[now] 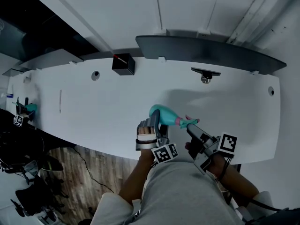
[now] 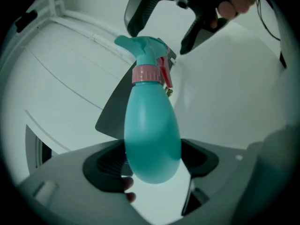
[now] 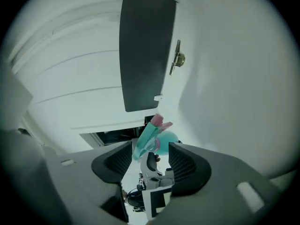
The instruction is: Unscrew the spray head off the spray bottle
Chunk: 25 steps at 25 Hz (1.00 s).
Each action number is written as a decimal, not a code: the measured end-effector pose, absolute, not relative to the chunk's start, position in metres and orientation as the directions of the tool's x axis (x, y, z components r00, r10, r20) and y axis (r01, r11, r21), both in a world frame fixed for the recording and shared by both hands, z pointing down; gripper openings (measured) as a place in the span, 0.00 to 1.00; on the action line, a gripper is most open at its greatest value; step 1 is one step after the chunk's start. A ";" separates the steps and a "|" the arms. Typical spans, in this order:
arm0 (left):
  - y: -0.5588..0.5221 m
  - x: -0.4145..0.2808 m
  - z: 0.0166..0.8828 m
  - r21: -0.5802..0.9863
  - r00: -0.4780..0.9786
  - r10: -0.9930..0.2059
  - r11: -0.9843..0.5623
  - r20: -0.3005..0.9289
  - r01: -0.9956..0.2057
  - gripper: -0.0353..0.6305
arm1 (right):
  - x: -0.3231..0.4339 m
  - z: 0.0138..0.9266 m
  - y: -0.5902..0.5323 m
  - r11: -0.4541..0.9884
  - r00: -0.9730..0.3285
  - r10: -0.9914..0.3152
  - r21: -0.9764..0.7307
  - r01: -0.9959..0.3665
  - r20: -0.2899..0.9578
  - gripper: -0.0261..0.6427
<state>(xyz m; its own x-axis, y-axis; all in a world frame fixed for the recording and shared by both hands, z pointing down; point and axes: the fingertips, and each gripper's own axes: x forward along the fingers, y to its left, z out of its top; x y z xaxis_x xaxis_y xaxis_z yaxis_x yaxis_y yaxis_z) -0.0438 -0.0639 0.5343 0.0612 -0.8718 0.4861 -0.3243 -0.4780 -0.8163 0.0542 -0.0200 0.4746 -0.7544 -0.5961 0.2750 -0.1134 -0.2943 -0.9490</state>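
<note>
While the left gripper (image 2: 151,159) clamps the smooth teal egg-shaped plastic spray bottle (image 2: 152,130), the right gripper (image 3: 150,162) gapes around its pink-collared spray head (image 3: 149,137).

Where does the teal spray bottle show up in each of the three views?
Head view: spray bottle, lower centre.
Left gripper view: bottle at centre, clamped in the jaws.
Right gripper view: bottle, lower centre, between the open jaws.
Shared landmark: the dark panel.
</note>
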 end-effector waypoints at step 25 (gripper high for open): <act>-0.049 -0.036 0.552 -0.774 0.094 -0.827 -0.553 0.554 -0.309 0.60 | 0.032 0.470 -0.006 0.889 -0.607 -0.453 0.380 -0.255 0.653 0.17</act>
